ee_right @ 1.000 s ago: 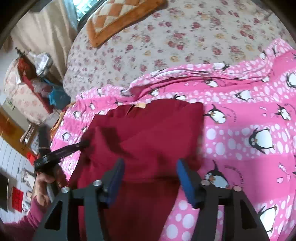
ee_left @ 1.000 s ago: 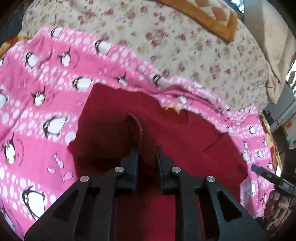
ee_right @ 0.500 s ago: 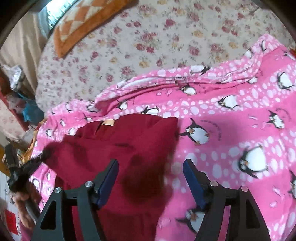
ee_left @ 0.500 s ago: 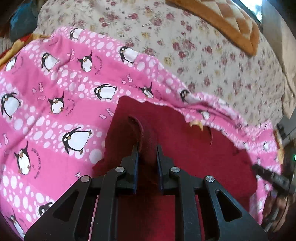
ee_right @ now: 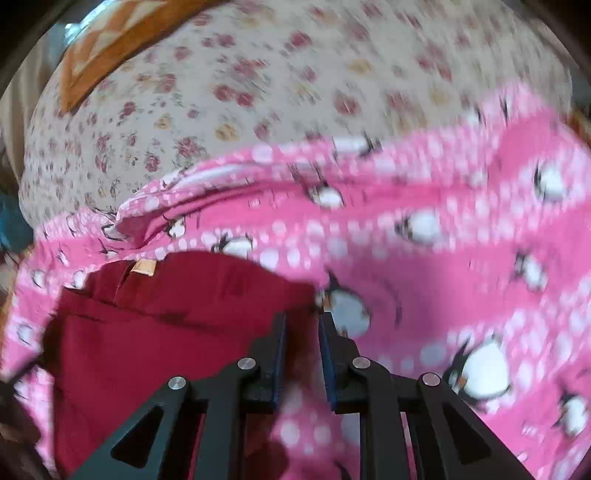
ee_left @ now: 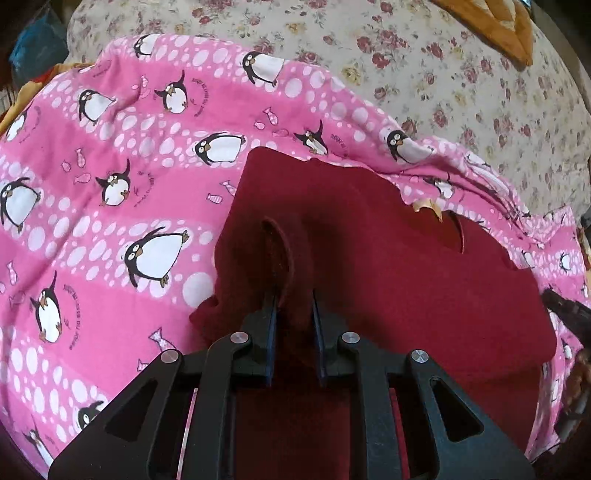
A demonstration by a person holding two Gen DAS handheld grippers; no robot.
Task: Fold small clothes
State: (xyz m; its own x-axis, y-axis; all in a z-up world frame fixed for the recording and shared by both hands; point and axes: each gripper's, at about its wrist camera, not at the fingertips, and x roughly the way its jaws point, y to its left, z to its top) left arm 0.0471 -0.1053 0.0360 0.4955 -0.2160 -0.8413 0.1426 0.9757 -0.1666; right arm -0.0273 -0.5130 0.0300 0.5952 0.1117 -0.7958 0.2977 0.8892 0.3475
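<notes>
The small dark red fleece garment lies partly folded on the pink penguin-print blanket, which covers the near part of a bed with a cream rose-print bedspread; an orange cushion sits at the far edge.

The left tool has its jaws nearly together, pinching a raised fold of the red fleece with a rounded hem looping up just ahead of the tips. That grip looks firm. For a clean fold it should carry the cloth low and level, so the layer below is not dragged along.

In the blurred right wrist view, the right tool is closing its jaws at the garment's right edge, where red cloth meets pink. Red fleece shows between the pads, but pink blanket lies directly under and beside them. The risk, as I judge it, is nipping blanket together with garment. A small lift to test that only red cloth rises would settle it. A tan label marks the neckline at the far edge, a useful guide for squaring both sides before the fold is laid.
</notes>
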